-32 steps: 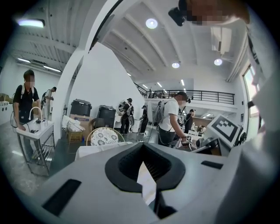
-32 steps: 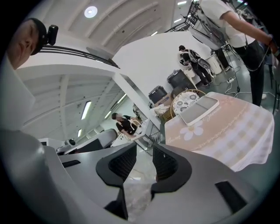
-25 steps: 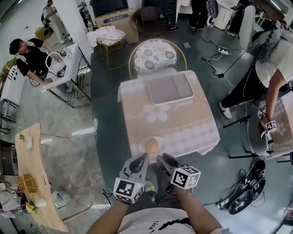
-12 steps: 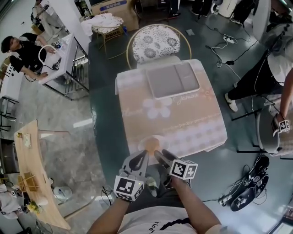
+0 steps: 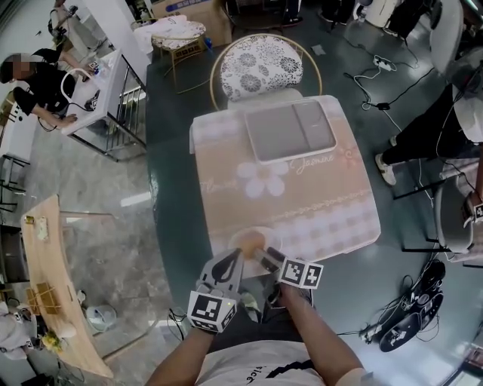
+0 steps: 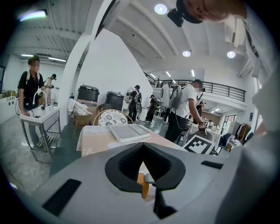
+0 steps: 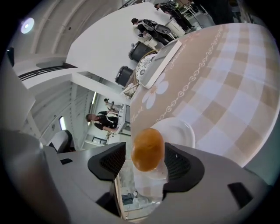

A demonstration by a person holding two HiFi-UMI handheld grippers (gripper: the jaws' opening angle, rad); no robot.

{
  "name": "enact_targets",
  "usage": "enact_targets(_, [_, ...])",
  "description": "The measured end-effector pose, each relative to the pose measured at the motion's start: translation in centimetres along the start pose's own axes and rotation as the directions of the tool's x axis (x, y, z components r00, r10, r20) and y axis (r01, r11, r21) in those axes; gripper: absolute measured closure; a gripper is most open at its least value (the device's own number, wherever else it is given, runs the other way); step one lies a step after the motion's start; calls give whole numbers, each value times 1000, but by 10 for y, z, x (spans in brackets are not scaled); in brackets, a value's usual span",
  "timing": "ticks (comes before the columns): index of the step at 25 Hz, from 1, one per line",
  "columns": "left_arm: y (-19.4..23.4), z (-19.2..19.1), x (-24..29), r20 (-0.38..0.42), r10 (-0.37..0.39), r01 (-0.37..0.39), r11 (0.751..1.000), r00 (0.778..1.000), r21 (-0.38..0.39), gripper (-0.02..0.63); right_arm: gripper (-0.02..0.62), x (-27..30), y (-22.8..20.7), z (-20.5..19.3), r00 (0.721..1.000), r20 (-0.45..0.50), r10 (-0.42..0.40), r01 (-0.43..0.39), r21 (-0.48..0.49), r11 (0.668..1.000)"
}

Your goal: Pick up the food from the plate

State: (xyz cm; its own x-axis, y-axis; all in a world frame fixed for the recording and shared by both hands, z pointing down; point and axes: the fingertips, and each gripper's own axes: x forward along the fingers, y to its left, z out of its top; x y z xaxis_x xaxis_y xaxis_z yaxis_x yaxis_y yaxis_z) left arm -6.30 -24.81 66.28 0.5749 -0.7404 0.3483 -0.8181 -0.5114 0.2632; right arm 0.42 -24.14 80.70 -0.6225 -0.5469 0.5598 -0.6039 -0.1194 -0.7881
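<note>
while the right gripper point(image 7: 147, 151) is opening its jaws to straddle the bread roll point(image 7: 148, 155) on the white plate point(image 7: 183, 131), unpinched, the left gripper point(image 6: 142, 146), pressed together, idles beside the plate.

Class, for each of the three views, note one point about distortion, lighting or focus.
Head view: fisheye bows the table edges; light is even, with no hard shadows. Left gripper view: black round border; ceiling lights glare white; the tray is sharp. Right gripper view: tilted; the table's checks curve; the bun is fairly sharp.
</note>
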Motion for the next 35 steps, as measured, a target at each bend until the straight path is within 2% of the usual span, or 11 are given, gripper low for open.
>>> enact_targets(7, [6,-5,0,0,21,-21,1000,1000,-9,602,344,16,-8,-7,999,-42,-11,13,53,999])
enact_targets(19, [11,-7,-3,-7,49,-49,999,999,-9,603,342,36,0,-12,989,-133,68,-54,107,993])
enact_targets(23, [14,-7,-7,-11,54,-54,998,998,-12,603,342,32,5,-9,987,-122,100,-86,118,989])
enact_targets(29, [9,5,-10,-19,43,-43,999,999,-16,601,342,10,36,9,982,-87,167,-162,59,985])
enact_targets(35, [-3,34,-21,-18,24,-24,999,1000,-25,603,342,-29,81,26,974,-52,219,-219,-6,976])
